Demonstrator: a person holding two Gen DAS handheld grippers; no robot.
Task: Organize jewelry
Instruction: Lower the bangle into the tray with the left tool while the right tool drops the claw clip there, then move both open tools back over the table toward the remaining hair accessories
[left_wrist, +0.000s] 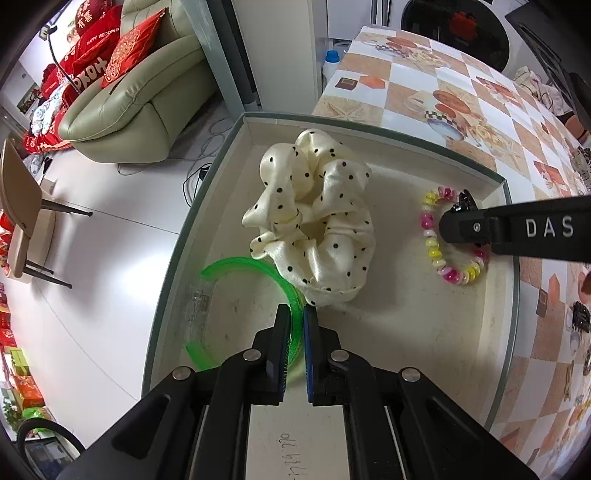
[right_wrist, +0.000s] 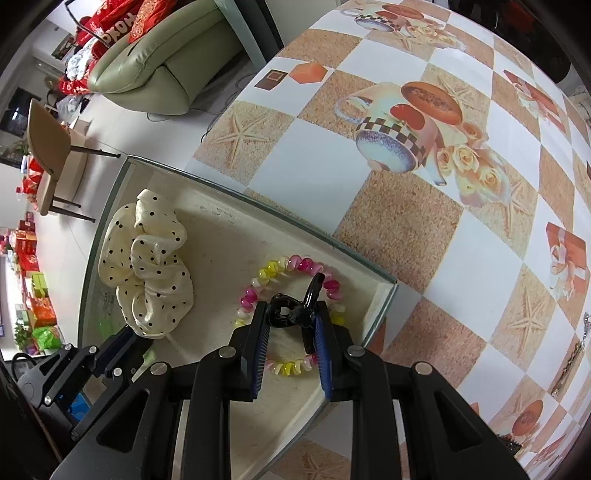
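A shallow cream box (left_wrist: 236, 155) (right_wrist: 384, 295) sits at the table's corner. In it lie a cream polka-dot scrunchie (left_wrist: 314, 221) (right_wrist: 147, 266) and a pink-yellow spiral hair tie (left_wrist: 430, 251) (right_wrist: 280, 267). My left gripper (left_wrist: 296, 321) is shut on a green headband (left_wrist: 236, 264) over the box's near left part. My right gripper (right_wrist: 290, 321) is shut on a black hair claw clip (right_wrist: 291, 314) (left_wrist: 461, 201), just above the spiral hair tie. The right gripper shows in the left wrist view (left_wrist: 458, 218) and the left gripper in the right wrist view (right_wrist: 125, 343).
The patterned tablecloth (right_wrist: 406, 221) stretches right of the box. More dark hair clips (left_wrist: 580, 317) lie at the table's right edge. The table edge drops to white floor (left_wrist: 92, 258) on the left, with a sofa (left_wrist: 147, 92) and a chair (left_wrist: 22, 206) beyond.
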